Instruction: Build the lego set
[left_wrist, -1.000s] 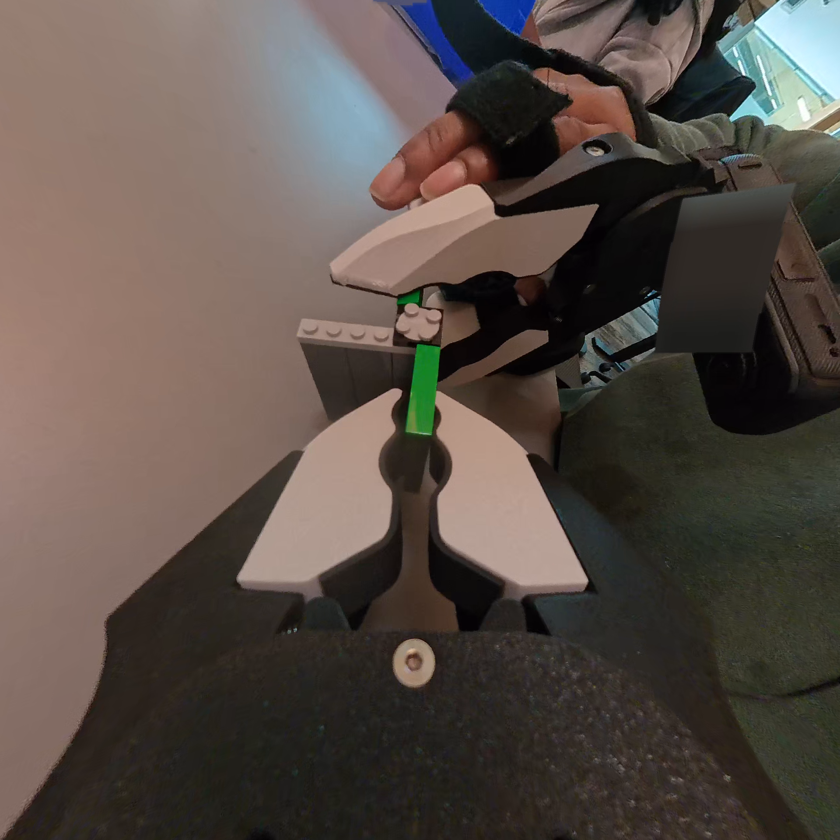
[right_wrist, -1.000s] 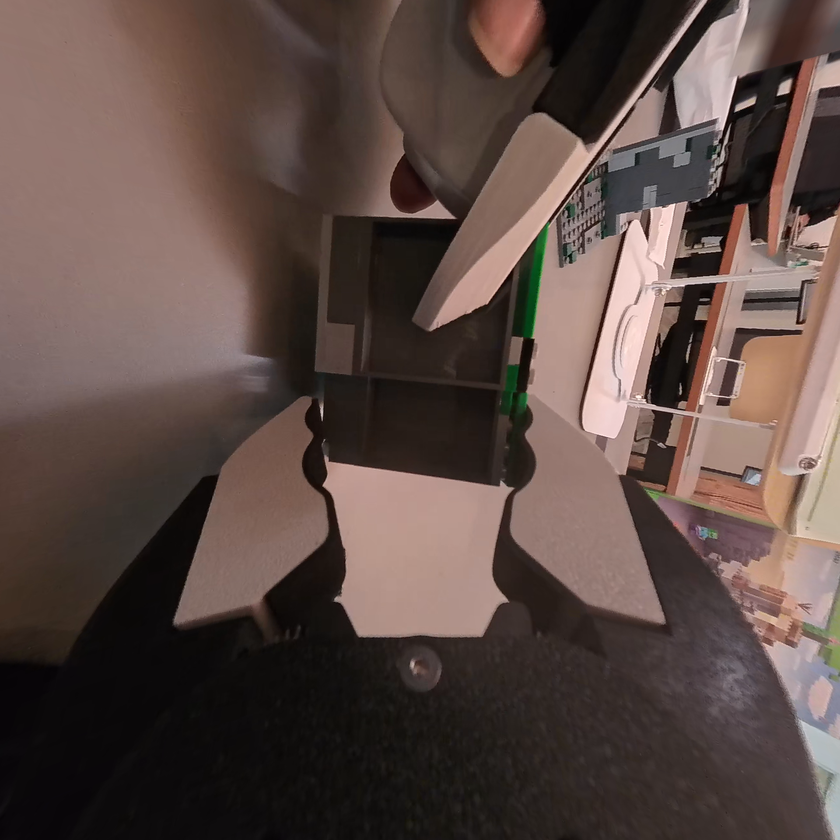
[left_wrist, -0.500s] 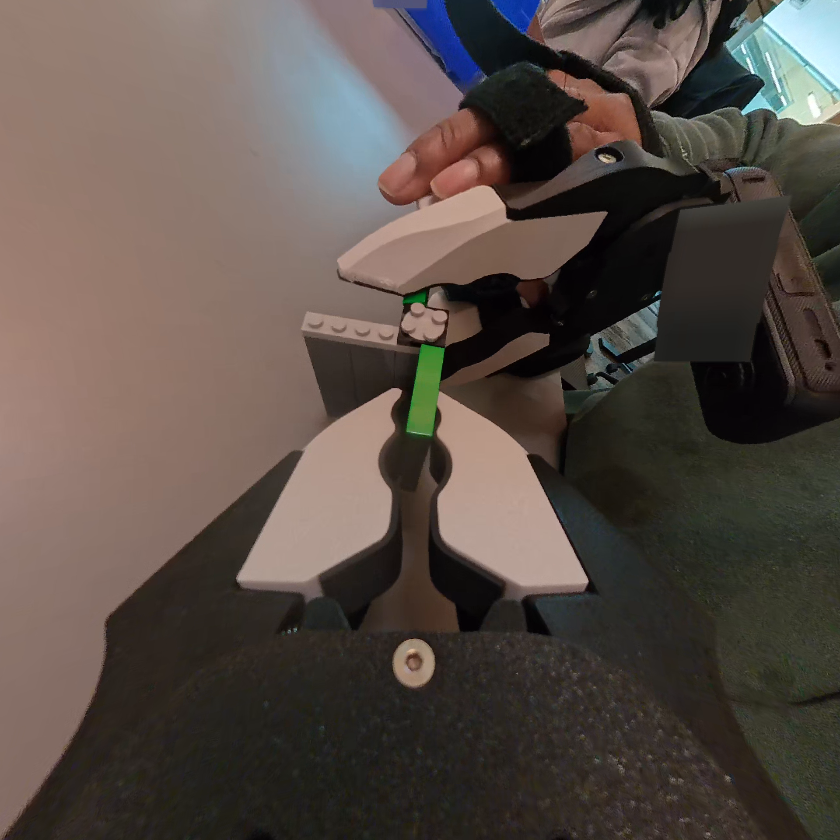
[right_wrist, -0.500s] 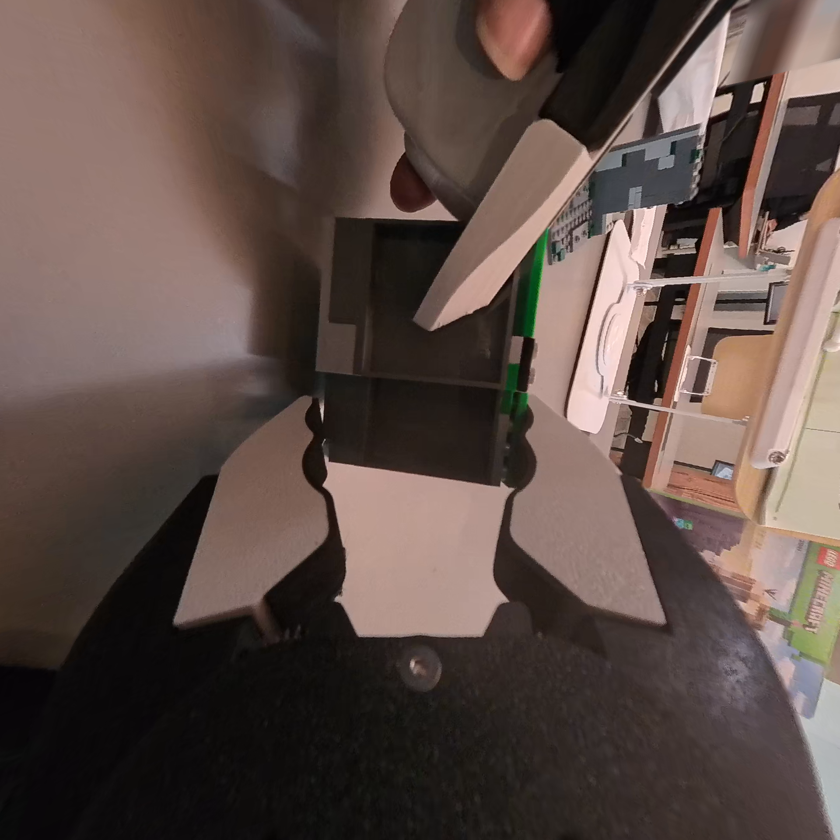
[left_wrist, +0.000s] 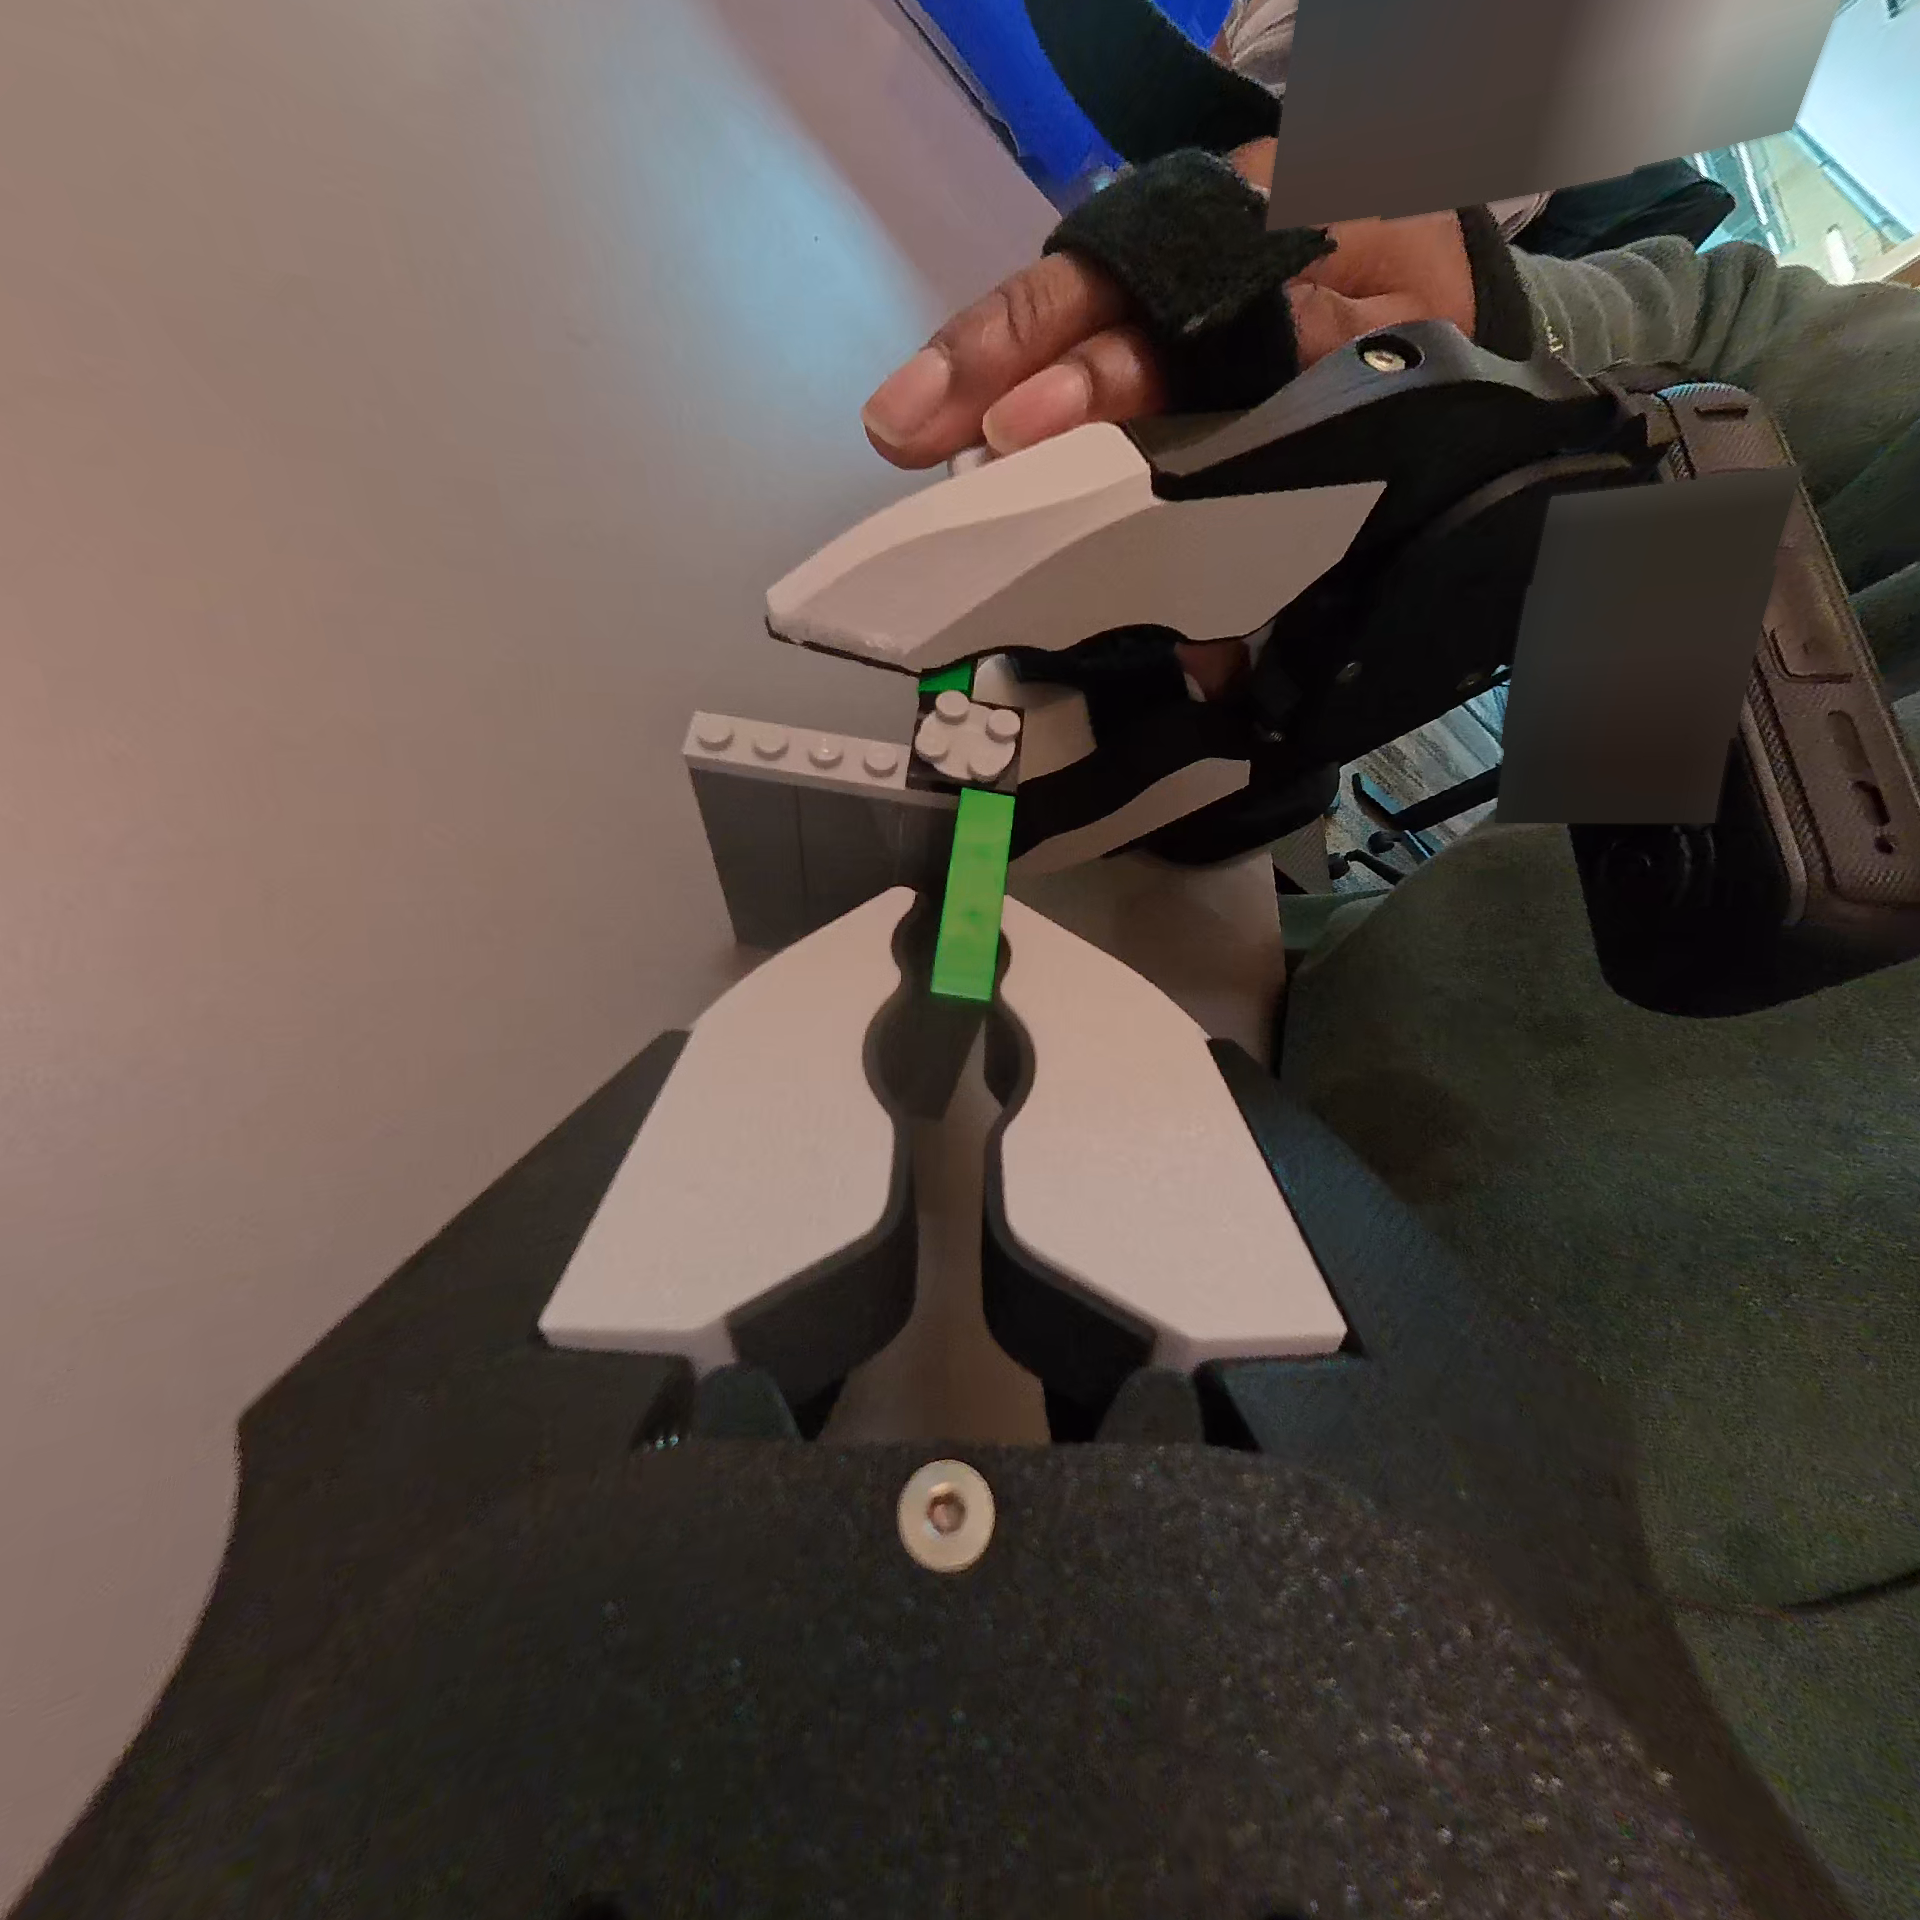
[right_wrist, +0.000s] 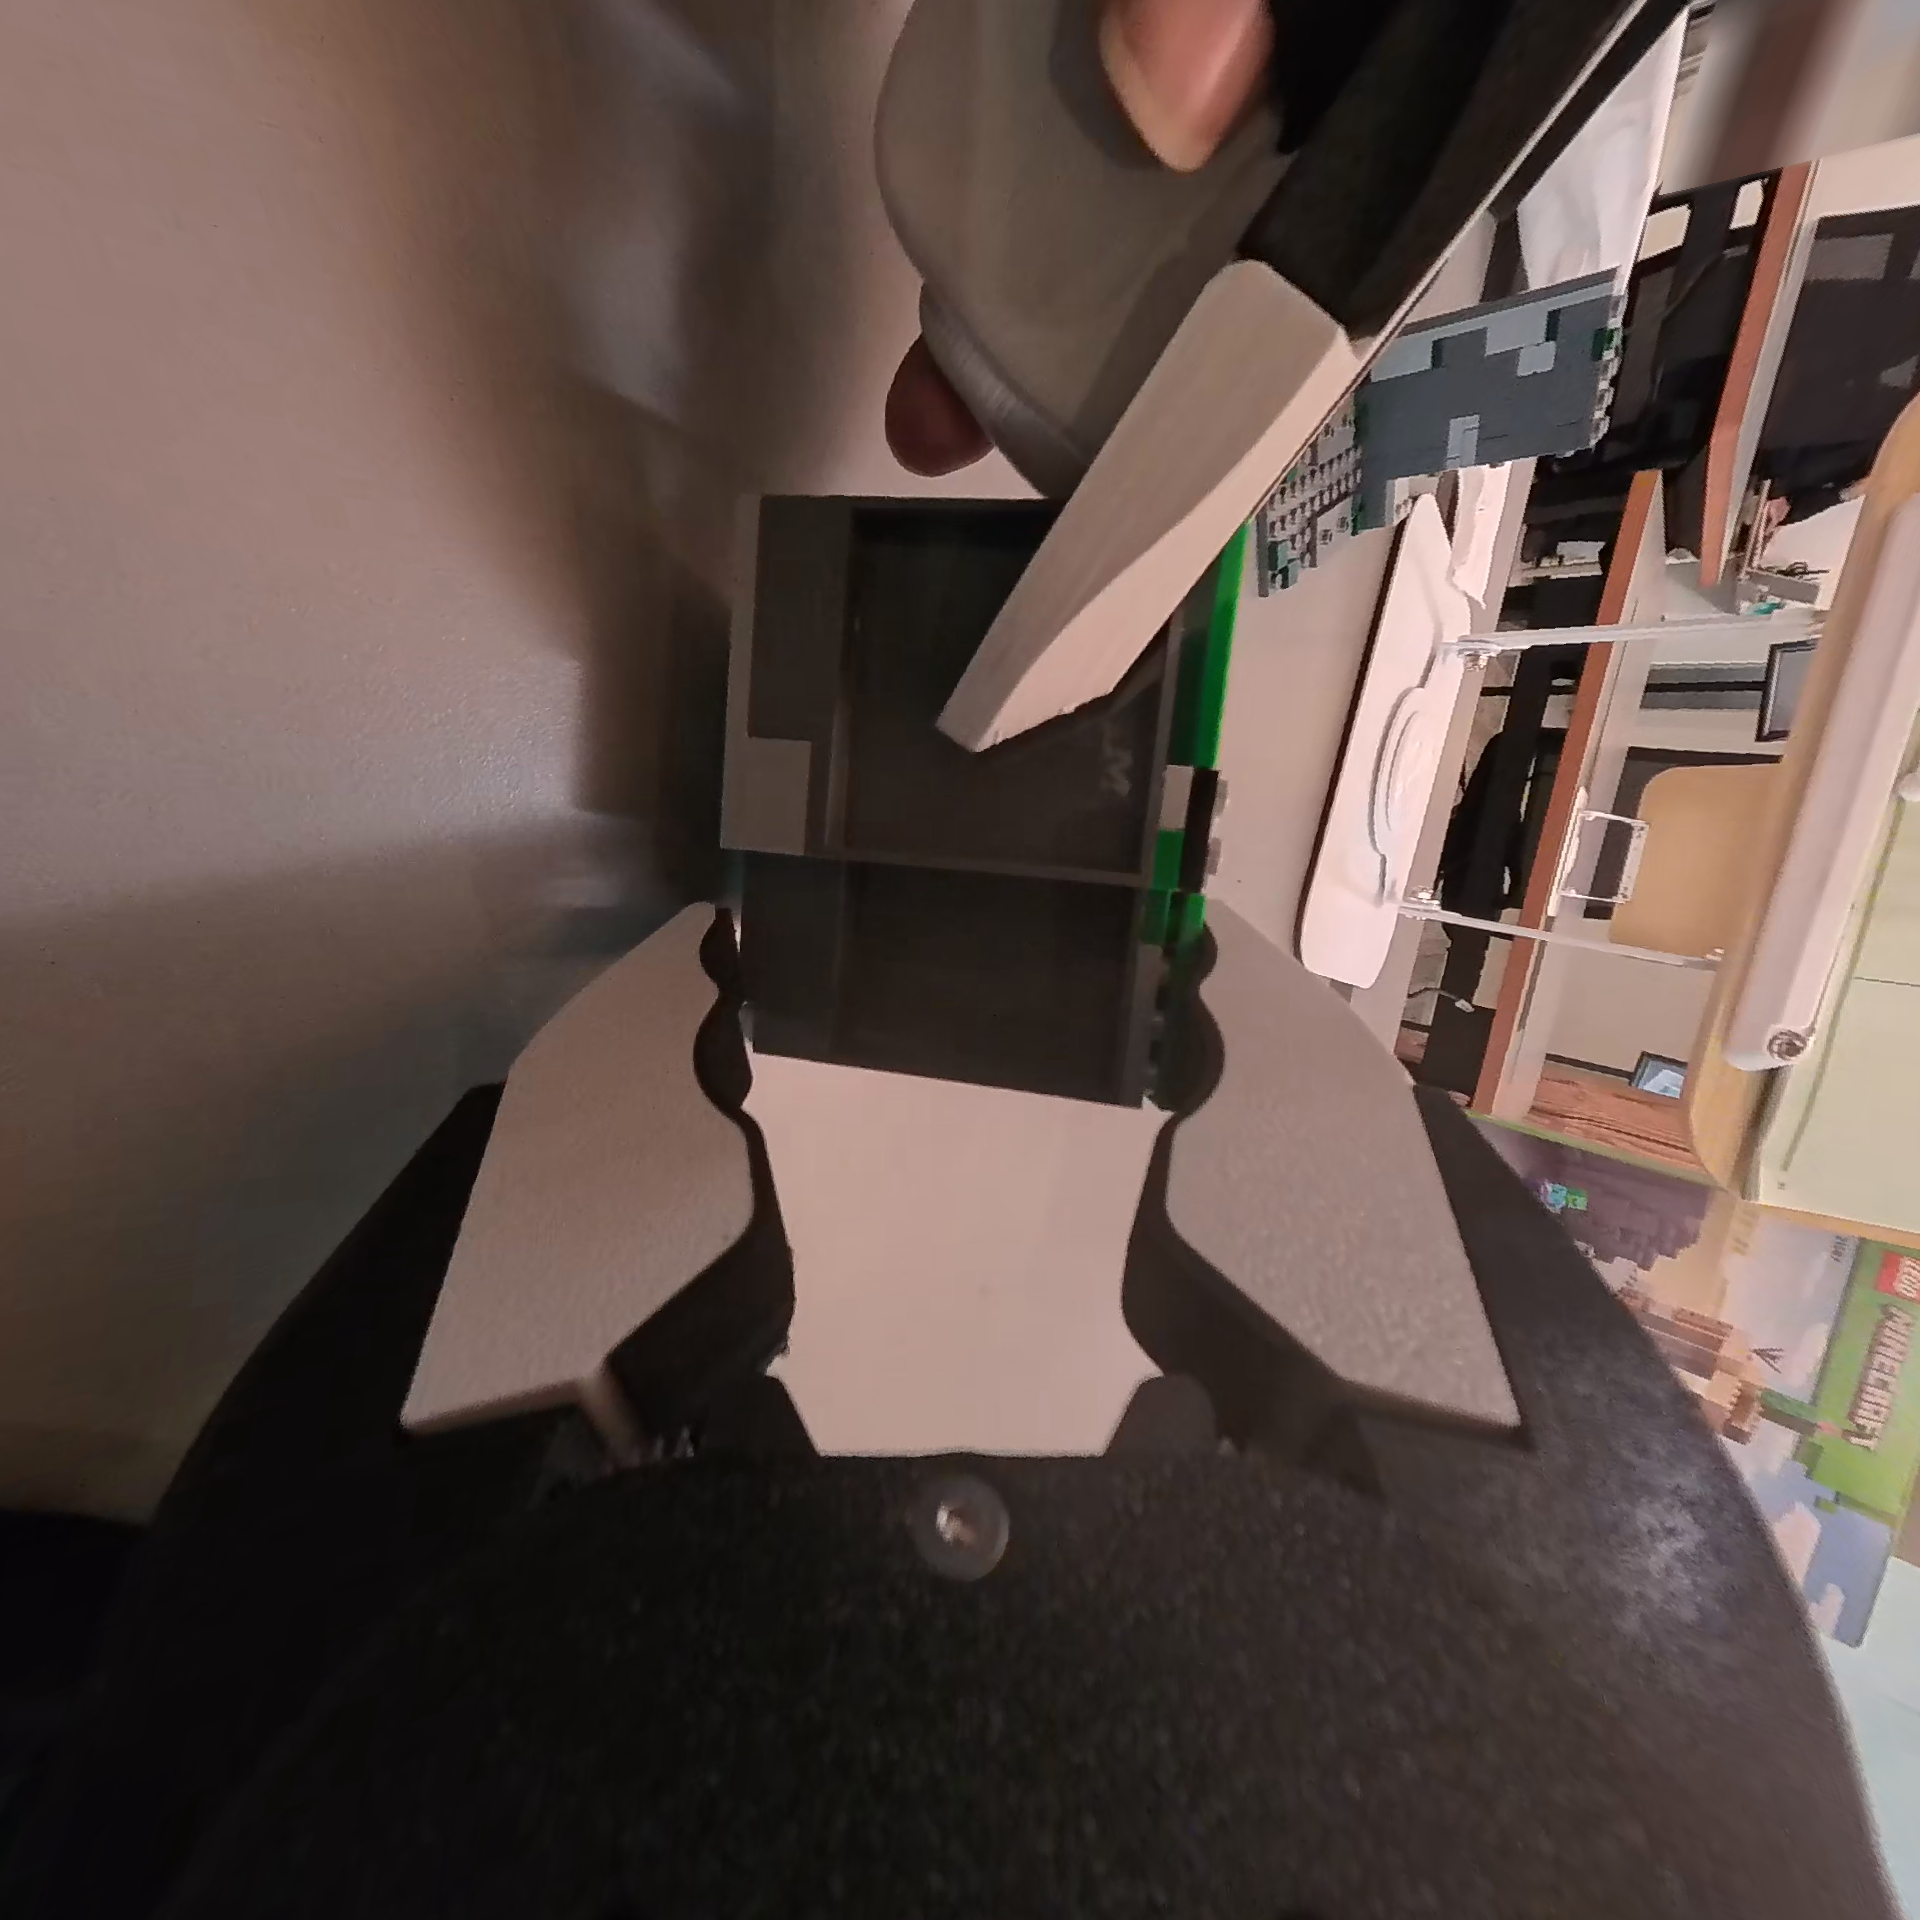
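Note:
A dark grey box-shaped Lego assembly with a green plate along one side is held in the air by both grippers. My right gripper is shut on it, one finger on each side wall. My left gripper is shut on the end of the green plate. In the left wrist view a small dark piece with grey studs sits at the assembly's corner, between the right gripper's fingers. One left finger crosses over the box's open face.
The white table is on the left. The person's lap is on the right. Farther off stand a part-built grey Lego wall, a white tray and a Lego box. The tips of both grippers are at nearly the same place.
Both grips hold as before. The held assembly and both grippers have shifted and tilted slightly, so the background in the right wrist view has slid.

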